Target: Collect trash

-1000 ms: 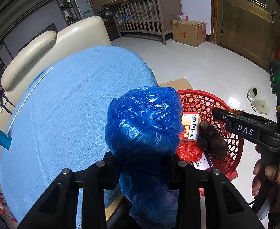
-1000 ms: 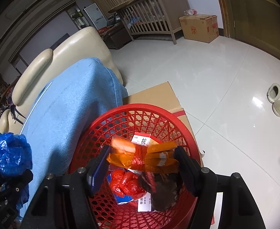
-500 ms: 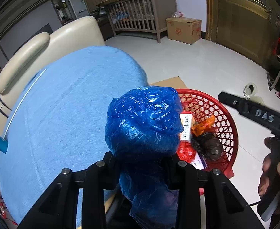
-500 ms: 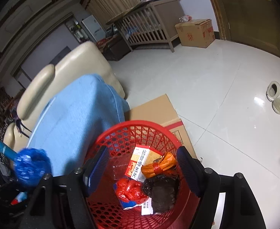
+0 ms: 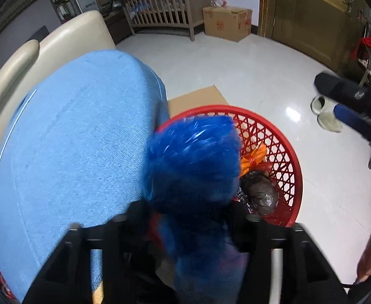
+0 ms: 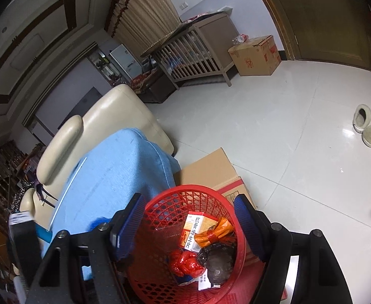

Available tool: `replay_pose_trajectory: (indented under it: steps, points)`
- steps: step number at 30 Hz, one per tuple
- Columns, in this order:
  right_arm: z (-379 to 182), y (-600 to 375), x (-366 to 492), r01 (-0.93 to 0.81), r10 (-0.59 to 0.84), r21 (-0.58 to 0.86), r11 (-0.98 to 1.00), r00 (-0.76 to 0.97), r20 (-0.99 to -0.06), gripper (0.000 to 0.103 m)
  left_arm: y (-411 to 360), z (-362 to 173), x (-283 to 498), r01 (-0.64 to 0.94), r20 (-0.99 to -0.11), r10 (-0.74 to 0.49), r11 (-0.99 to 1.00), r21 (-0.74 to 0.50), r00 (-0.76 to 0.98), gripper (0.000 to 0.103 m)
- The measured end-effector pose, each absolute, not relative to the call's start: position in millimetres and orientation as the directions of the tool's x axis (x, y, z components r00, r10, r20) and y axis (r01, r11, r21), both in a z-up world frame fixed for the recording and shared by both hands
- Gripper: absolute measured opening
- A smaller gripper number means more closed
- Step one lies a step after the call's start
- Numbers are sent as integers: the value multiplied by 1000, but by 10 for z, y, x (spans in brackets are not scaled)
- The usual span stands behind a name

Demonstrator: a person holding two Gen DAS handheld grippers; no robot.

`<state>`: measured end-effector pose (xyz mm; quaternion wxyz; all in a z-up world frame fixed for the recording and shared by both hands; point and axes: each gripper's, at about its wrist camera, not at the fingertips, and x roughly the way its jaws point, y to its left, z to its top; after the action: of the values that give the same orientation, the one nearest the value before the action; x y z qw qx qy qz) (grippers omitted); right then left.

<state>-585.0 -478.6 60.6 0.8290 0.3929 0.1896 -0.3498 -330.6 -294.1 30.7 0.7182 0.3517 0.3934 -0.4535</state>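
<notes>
The blue plastic bag, bunched into a ball, sat clamped in the left gripper, its bulk standing forward of the jaws and overlapping the near rim of the red basket, beside the blue-covered desk. The basket lay just ahead and below, so a drop looked close. The right gripper hung above the basket with jaws apart and empty.

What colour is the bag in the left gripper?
Blue: a crinkly plastic bag, clamped in the left gripper. Shows best in the left wrist view, though motion-blurred.
</notes>
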Motion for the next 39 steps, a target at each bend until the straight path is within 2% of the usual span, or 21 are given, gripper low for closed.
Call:
replay_pose_trajectory:
  steps: [2, 8, 20, 32, 39]
  points:
    - [630, -4765, -5865, 725, -435, 523, 448, 688, -582, 76, -2936, 304, -3331, 927, -878, -377, 336, 167, 295, 71]
    - [707, -4714, -5884, 715, -446, 533, 453, 699, -559, 76, -2821, 397, -3320, 924, -863, -402, 343, 168, 306, 71]
    - [893, -4273, -5523, 669, -395, 497, 553, 736, -550, 79, -2073, 947, -3045, 882, -761, -523, 453, 132, 383, 75]
    - [665, -3694, -5281, 709, -392, 337, 619, 651, -650, 82, -1378, 1038, -2697, 826, -734, -552, 564, 20, 395, 77]
    - [608, -3573, -5292, 715, -408, 268, 646, 620, -671, 82, -1202, 1025, -2607, 806, -720, -565, 591, -13, 403, 77]
